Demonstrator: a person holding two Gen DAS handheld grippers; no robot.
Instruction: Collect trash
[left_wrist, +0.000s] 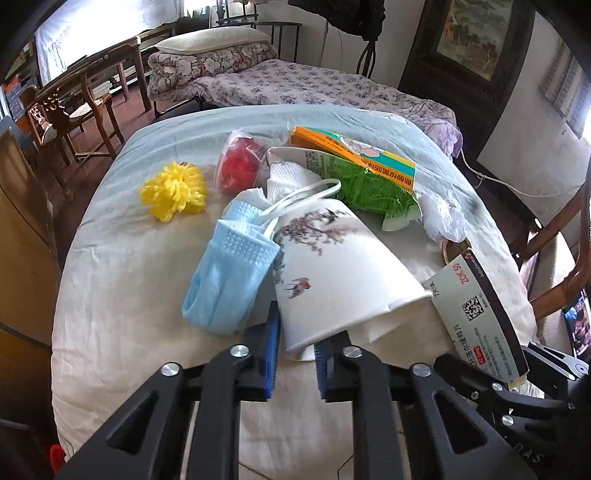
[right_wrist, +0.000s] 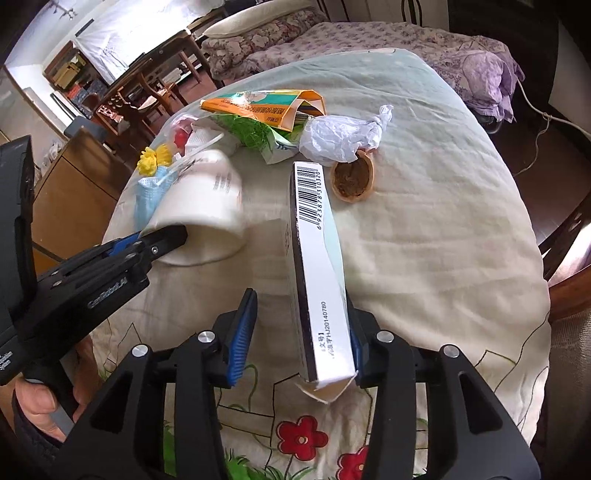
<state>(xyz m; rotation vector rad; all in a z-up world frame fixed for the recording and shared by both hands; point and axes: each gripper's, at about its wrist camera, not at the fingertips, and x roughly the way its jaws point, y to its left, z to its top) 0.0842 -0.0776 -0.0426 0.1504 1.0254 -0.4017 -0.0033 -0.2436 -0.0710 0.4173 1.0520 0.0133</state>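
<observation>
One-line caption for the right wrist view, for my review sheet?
Right gripper open around a flat white box; left gripper pinches the rim of a tipped paper cup on the quilt.

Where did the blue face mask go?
The blue face mask lies crumpled on the bed cover, left of centre in the left wrist view, against the left side of the tipped-over paper cup, just below the yellow pompom.

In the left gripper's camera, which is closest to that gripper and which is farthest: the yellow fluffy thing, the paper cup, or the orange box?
1. The paper cup: its rim sits right at the left gripper, between the fingers.
2. The yellow fluffy thing: farther up the cloth, off to the left.
3. The orange box: farthest, at the back of the pile, up and right.
</observation>
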